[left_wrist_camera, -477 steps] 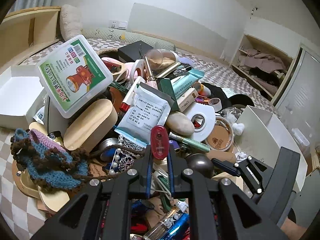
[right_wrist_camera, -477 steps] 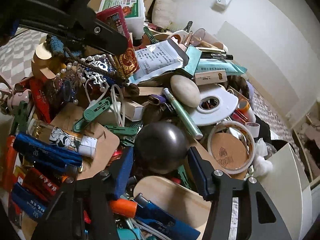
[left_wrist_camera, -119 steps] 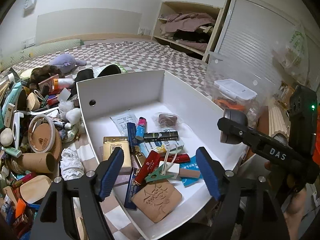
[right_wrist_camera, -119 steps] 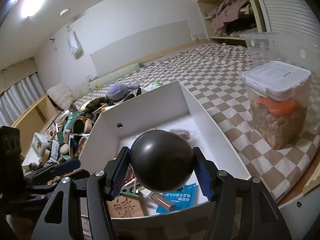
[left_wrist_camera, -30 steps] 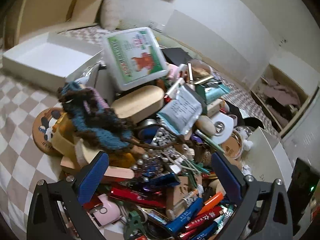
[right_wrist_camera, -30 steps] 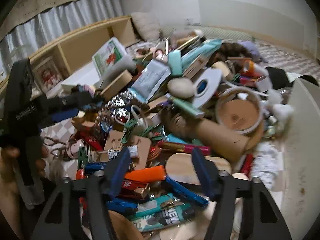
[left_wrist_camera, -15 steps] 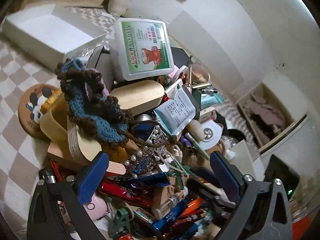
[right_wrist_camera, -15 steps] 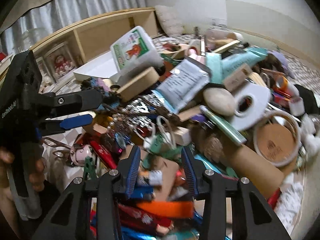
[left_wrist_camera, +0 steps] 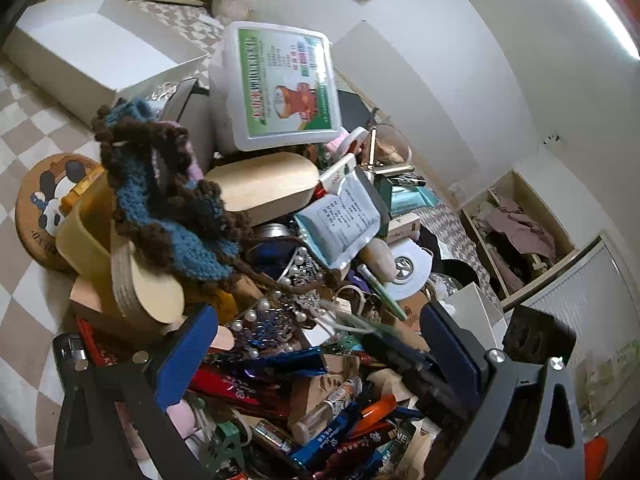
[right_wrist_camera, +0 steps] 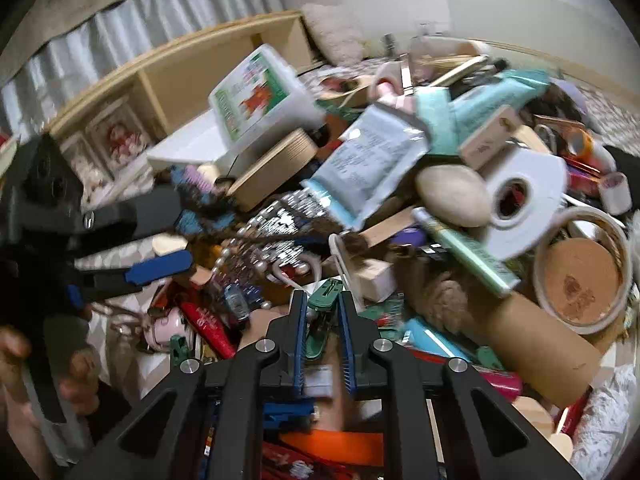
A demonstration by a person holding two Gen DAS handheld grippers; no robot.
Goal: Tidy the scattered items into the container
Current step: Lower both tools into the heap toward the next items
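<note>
A heap of scattered small items [left_wrist_camera: 304,288] covers the checked bedspread. My right gripper [right_wrist_camera: 322,298] points down into the heap. Its jaws are closing, and the blue pads press on a green plastic clip [right_wrist_camera: 326,289] that sticks out past the fingertips. In the left wrist view the right gripper [left_wrist_camera: 394,354] shows as a black shape low in the pile. My left gripper [left_wrist_camera: 320,344] hangs open and wide over pens and a string of pearls [left_wrist_camera: 260,320], with nothing held. A hand [right_wrist_camera: 16,356] holds it at the left. A corner of the white container [left_wrist_camera: 474,304] shows at the right.
A white lidded box with a green label [left_wrist_camera: 280,84] tops the heap, above a wooden oval box [left_wrist_camera: 264,188] and a blue and brown crochet piece [left_wrist_camera: 168,208]. An open white box [left_wrist_camera: 80,52] lies far left. A white tape roll [right_wrist_camera: 520,200] and a cardboard tube [right_wrist_camera: 532,340] lie right.
My right gripper has pushed forward and down into the heap and its jaws have come together on the green clip. The left gripper has tilted and rolled a little in place.
</note>
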